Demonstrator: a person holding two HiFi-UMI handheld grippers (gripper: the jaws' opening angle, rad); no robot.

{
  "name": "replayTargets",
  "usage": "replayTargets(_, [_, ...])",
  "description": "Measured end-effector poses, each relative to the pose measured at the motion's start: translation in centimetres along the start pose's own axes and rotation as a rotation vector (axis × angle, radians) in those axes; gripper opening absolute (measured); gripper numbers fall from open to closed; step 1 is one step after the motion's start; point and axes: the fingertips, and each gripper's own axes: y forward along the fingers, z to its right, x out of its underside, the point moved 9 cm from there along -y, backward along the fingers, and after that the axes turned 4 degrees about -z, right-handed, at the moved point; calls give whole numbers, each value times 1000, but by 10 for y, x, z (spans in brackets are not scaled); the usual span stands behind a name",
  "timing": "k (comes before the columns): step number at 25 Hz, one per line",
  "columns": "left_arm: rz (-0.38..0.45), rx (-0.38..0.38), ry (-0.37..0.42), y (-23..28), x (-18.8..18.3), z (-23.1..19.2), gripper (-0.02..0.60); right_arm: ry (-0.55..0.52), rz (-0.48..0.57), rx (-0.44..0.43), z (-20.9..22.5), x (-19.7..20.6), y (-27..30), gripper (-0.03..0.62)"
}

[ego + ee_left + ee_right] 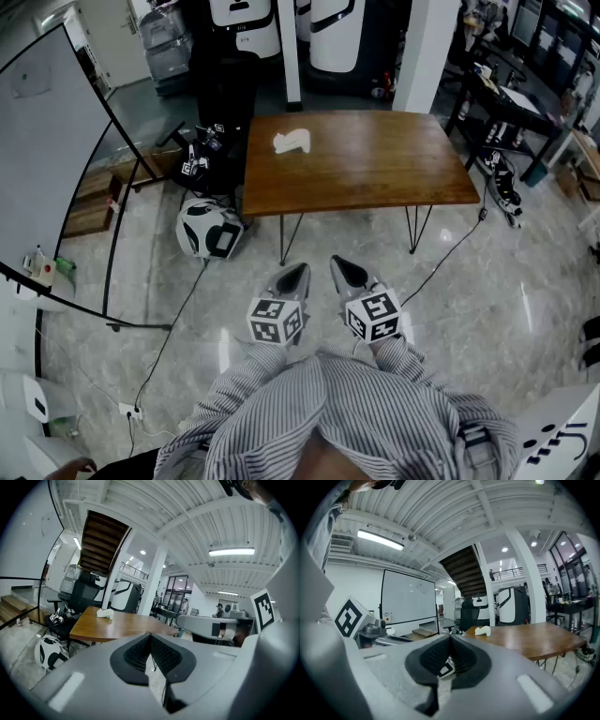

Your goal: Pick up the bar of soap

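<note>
I hold my left gripper [298, 274] and my right gripper [345, 268] side by side, close in front of my striped shirt [356, 412], their tips pointing forward over the grey floor [506, 309]. The left fingers [140, 651] are pressed together with nothing between them; the ribbed pads meet along one line. The right fingers [461, 656] are pressed together at the tips too, and grip nothing. Behind the tips a small gap stays between the pads, and only a bit of black and white from the background shows through it.

The soap [292, 142] lies on the wooden table [375, 169], near the far left corner as I look down at it, well apart from both grippers. It is a small whitish lump, alone on the top. From the left gripper it sits up and to the left of the fingertips [105, 613]; from the right gripper it sits just right of them, at the near end of the table [483, 631].

On the floor by the table's left leg stands a round black-and-white thing [210, 229]. A whiteboard [47, 141] leans off to my left
</note>
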Motion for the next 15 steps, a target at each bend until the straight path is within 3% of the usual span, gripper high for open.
replayTargets(7, [23, -22, 73, 17, -15, -2, 3, -27, -4, -35, 6, -7, 18, 2])
replayTargets(15, [29, -12, 49, 34, -20, -5, 3, -31, -34, -66, 16, -8, 28, 2])
